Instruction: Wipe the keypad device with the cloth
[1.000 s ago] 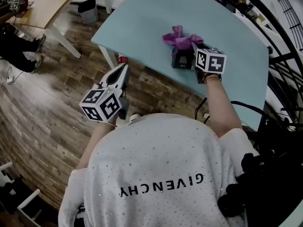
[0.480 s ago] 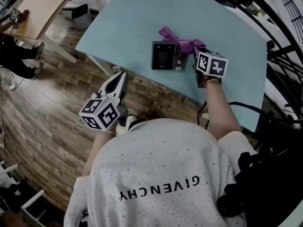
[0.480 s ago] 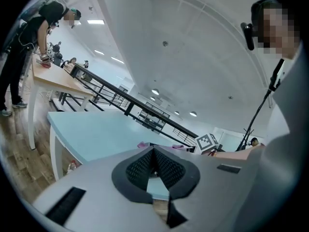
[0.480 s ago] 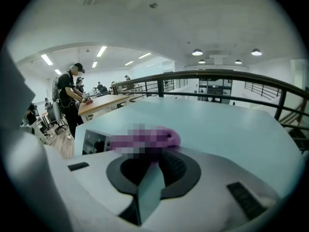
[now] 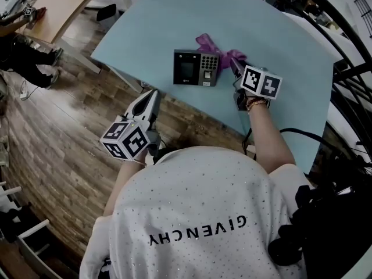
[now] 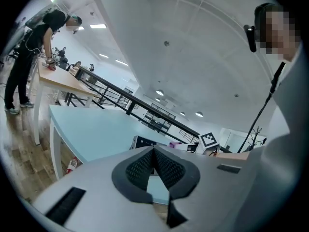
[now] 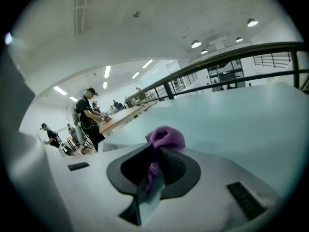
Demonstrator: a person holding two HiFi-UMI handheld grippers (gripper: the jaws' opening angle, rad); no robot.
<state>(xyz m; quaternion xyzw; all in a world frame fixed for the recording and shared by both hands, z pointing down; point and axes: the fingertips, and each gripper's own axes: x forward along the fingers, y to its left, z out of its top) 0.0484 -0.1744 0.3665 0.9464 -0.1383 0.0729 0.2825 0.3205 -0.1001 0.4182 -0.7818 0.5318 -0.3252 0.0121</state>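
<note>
– Two tables are showing, aren't they? Which one is carrying the keypad device [image 5: 196, 68]?

– It is lying flat on the big pale blue table [image 5: 279, 34], close to the edge nearest the person. The wooden table [image 5: 64, 4] is standing far off to the device's left, and another person [image 6: 29, 57] is bending over it.

– How is the device facing?

– Face up, with its dark screen sitting on the left half and its keys on the right half, as the head view is showing it.

– And the left gripper [image 5: 152, 93]?

– It is hanging well apart from the device, nearer the person and to the device's left, off the blue table and over the wood floor [image 5: 70, 132]. Its own view is showing the two jaws pressing together with nothing between them, and the device is appearing beyond their tips.

– What is the right gripper [image 5: 235, 68] doing?

– It is reaching in just to the right of the device. Its jaws are clamping a fold of the purple cloth [image 5: 218, 50], and in its own view the cloth is bunching up above the pads [image 7: 175, 166].

– Where is the rest of the cloth lying?

– It is trailing along the far right corner of the device. Whether it is touching the casing, I cannot tell.
</note>
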